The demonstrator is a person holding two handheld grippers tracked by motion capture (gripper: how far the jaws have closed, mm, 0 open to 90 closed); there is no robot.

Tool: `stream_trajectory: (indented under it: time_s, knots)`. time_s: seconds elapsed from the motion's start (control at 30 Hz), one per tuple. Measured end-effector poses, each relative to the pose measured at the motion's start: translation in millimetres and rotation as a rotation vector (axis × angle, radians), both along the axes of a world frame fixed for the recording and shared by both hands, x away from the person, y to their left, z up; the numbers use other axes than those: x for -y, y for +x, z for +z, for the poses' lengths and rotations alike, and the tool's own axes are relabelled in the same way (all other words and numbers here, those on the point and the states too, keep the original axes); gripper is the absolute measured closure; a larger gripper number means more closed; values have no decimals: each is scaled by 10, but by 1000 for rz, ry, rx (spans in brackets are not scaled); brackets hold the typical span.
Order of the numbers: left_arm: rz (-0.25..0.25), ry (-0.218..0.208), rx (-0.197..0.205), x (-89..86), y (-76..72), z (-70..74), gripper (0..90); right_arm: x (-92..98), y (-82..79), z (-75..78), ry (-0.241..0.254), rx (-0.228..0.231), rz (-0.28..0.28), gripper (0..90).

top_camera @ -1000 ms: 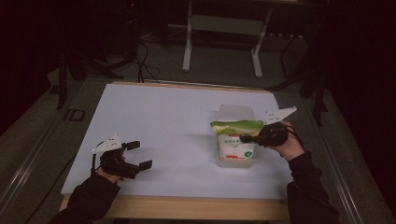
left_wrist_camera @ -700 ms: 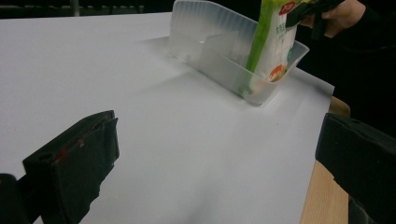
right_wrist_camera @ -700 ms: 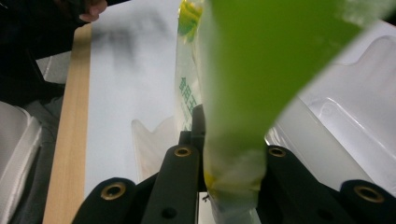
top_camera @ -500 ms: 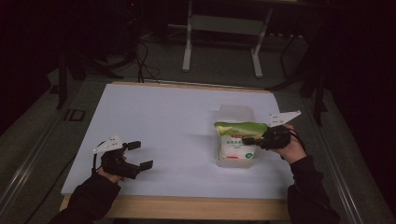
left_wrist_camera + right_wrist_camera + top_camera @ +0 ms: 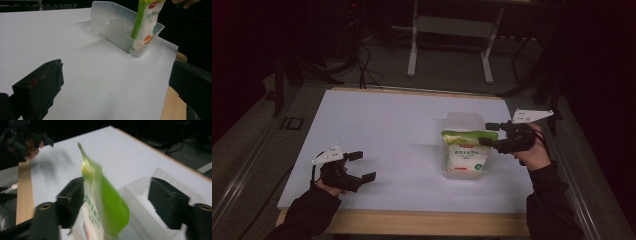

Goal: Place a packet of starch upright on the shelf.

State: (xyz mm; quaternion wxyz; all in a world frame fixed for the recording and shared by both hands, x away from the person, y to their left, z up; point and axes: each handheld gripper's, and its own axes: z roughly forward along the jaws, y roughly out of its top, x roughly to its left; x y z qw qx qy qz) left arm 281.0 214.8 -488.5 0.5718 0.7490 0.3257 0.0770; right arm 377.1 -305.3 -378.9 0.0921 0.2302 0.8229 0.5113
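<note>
Nearest the person, the left tongs (image 5: 361,166) rested low on the white sheet-covered desk (image 5: 382,130) near its front left corner, jaws spread wide and gripping nothing. In the left gripper view the two black jaws stood well apart with bare white surface between them, and the desk's pale wooden front edge (image 5: 172,105) showed beside one jaw.

Farther along, toward the right half of the desk, a clear plastic rectangular tray (image 5: 460,125) sat on the sheet. A white-and-green printed food pouch (image 5: 466,152) stood upright in the tray's near compartment, its green top rising above the rim.

The right tongs (image 5: 489,135) were held at the pouch's right side, level with its top. In the right gripper view the jaws stood apart, one on each side of the pouch's green top edge (image 5: 100,192); contact with the pouch could not be confirmed, as the frame was blurred.

Beyond the desk stood a grey metal frame stand (image 5: 452,40) and dark cables (image 5: 362,65) on the floor.
</note>
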Motion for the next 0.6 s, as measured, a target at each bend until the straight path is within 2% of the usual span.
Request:
stream_trajectory:
  time_s: [0.17,0.2,0.23,0.3,0.33,0.37,0.6]
  knots:
    - [-1,6,2,2,0,-2,1,-41,-87,217,51,14,-21,137]
    - [-1,8,4,4,-2,-3,1,-41,-87,217,51,14,-21,137]
    - [-1,10,5,5,-3,-4,1,-56,-119,269,74,9,-3,104]
    - [0,15,9,6,-9,-3,1,-66,-142,293,83,14,9,104]
    - [-2,17,9,5,-14,-6,1,-83,-189,344,116,6,22,112]
    - [-2,17,9,5,-14,-6,1,-93,-209,358,124,13,26,120]
    - [-4,21,42,2,-40,-8,1,-226,-390,437,124,60,37,127]
